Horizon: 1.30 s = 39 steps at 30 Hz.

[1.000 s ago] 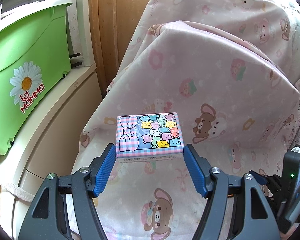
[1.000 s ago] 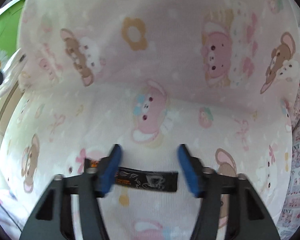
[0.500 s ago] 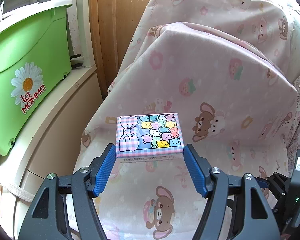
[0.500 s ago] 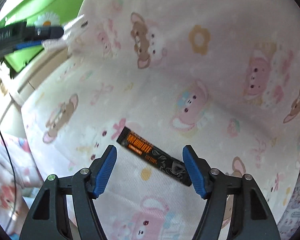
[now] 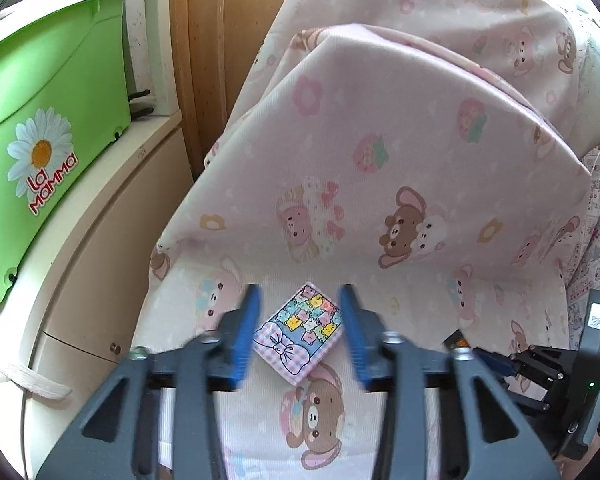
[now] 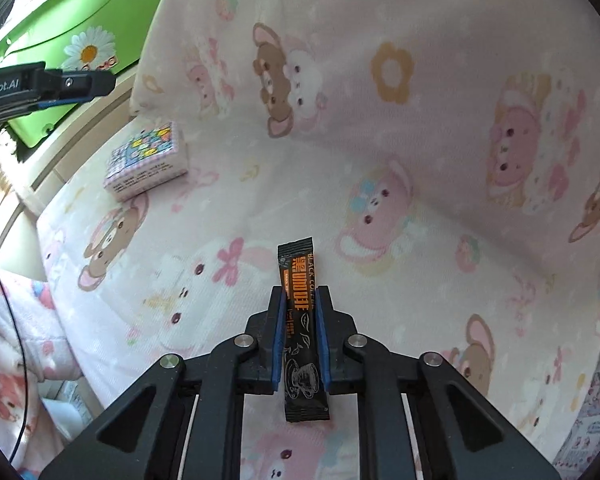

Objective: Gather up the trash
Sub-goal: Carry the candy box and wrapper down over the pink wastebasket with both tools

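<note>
Jaws first: my right gripper had its blue pads pinching a black coffee stick sachet by its long edges, closing in on it, the sachet standing nearly upright between them with its top end poking out above the tips and its bottom end hanging below. My left gripper had its jaws spread and closing, blurred in my left wrist view, with nothing pressed between them; through the gap I saw the small tissue pack lying flat on the pink bear-print sheet, clear of both pads.

Taking that tissue pack as my landmark: it lay on the seat part of the sheet, turned cornerwise to my left jaws, its bow-and-bears face up. Behind it the sheet rose over a cushion as a sloping backrest. To the left of the pack, beyond the sheet's edge, stood a cream cabinet, and on top of that a green plastic tub with a daisy sticker and red lettering. Behind the tub and cabinet ran a wooden panel. To the right of the pack, low in my left wrist view, my right gripper showed as a dark shape with a bit of the sachet's orange print. From my right wrist view the pack sat well apart from the sachet, up to its left, near the sheet's edge, with my left gripper's tip above it.
</note>
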{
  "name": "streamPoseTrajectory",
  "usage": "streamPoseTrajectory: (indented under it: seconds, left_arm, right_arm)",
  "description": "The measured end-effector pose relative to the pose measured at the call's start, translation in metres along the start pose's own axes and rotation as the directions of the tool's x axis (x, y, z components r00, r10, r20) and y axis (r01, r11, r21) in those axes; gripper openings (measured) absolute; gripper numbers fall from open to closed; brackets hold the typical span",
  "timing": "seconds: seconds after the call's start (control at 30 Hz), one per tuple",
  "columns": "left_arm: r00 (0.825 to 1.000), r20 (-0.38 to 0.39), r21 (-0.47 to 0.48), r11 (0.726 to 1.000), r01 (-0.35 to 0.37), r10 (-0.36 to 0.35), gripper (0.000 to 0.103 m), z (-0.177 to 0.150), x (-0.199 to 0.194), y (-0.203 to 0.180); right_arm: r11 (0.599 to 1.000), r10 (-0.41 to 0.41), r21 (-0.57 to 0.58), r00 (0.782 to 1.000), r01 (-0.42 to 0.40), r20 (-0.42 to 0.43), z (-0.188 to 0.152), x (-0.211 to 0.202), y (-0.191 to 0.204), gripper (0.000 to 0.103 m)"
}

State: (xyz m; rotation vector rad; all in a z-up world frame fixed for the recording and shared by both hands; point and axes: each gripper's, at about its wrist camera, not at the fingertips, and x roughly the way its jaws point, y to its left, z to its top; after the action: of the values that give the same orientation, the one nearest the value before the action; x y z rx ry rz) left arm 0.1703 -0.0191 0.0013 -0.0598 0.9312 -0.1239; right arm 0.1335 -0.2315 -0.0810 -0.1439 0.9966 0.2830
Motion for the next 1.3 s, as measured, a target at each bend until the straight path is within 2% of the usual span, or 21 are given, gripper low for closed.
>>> streamPoseTrajectory:
  seconds: [0.03, 0.07, 0.17, 0.23, 0.37, 0.43, 0.53, 0.6, 0.67, 0.73, 0.83, 1.07, 1.17, 1.3]
  left_arm:
    - [1.000, -0.012, -0.001, 1.000, 0.001, -0.001, 0.076, 0.000, 0.002, 0.000]
    - [1.000, -0.021, -0.006, 1.000, -0.006, 0.006, 0.087, -0.001, 0.004, 0.001]
    - [0.997, -0.058, 0.021, 0.999, -0.045, 0.046, 0.089, -0.003, 0.014, -0.002]
    - [0.992, -0.109, 0.105, 0.993, -0.055, 0.066, 0.096, -0.005, 0.028, -0.010]
    - [0.973, -0.155, 0.268, 0.956, -0.123, 0.169, 0.096, -0.015, 0.058, -0.028]
    - [0.965, -0.167, 0.288, 0.946, -0.150, 0.204, 0.096, -0.018, 0.070, -0.030]
    - [0.956, -0.191, 0.274, 0.947, -0.167, 0.224, 0.096, -0.019, 0.085, -0.023]
    - [0.956, -0.208, 0.250, 0.956, -0.152, 0.206, 0.093, -0.018, 0.090, -0.017]
    - [0.961, -0.222, 0.233, 0.966, -0.110, 0.163, 0.065, -0.017, 0.089, -0.014]
    - [0.961, -0.225, 0.209, 0.971, -0.111, 0.159, 0.053, -0.017, 0.089, -0.011]
    - [0.961, -0.199, 0.183, 0.971, -0.154, 0.190, 0.052, -0.016, 0.080, -0.007]
    - [0.986, -0.133, 0.116, 0.990, -0.084, 0.099, 0.052, -0.017, 0.033, -0.004]
    - [0.991, -0.105, 0.119, 0.990, -0.073, 0.086, 0.052, -0.025, 0.017, -0.008]
    - [0.994, -0.067, 0.129, 0.989, -0.075, 0.084, 0.052, -0.036, 0.002, -0.022]
  right_arm:
    - [1.000, 0.000, 0.014, 1.000, 0.000, 0.009, 0.000, -0.002, -0.002, 0.005]
    - [0.999, 0.000, 0.042, 1.000, -0.001, 0.022, 0.001, -0.006, -0.005, 0.005]
    - [0.996, -0.002, 0.088, 0.998, -0.004, 0.061, -0.003, -0.021, -0.012, 0.005]
    - [0.995, -0.015, 0.104, 0.997, 0.007, 0.077, -0.001, -0.026, -0.016, 0.005]
    - [0.987, 0.002, 0.159, 0.997, -0.015, 0.079, 0.005, -0.030, -0.028, 0.005]
    - [0.987, -0.012, 0.161, 0.997, -0.001, 0.076, 0.007, -0.031, -0.031, 0.005]
    - [0.985, -0.008, 0.172, 0.997, -0.006, 0.076, 0.008, -0.029, -0.034, 0.005]
    - [0.985, -0.010, 0.173, 0.997, -0.003, 0.077, 0.007, -0.029, -0.035, 0.005]
    - [0.985, -0.022, 0.172, 0.997, 0.008, 0.079, 0.006, -0.029, -0.035, 0.005]
    - [0.985, -0.034, 0.170, 0.996, 0.020, 0.079, 0.005, -0.031, -0.037, 0.005]
    - [0.983, -0.040, 0.182, 0.996, 0.025, 0.077, 0.005, -0.031, -0.040, 0.005]
    - [0.974, -0.040, 0.227, 0.994, 0.016, 0.099, 0.002, -0.039, -0.043, 0.005]
    - [0.965, -0.020, 0.261, 0.993, -0.010, 0.113, -0.004, -0.048, -0.039, 0.005]
    - [0.972, -0.020, 0.234, 0.987, -0.018, 0.159, -0.007, -0.066, -0.021, 0.005]
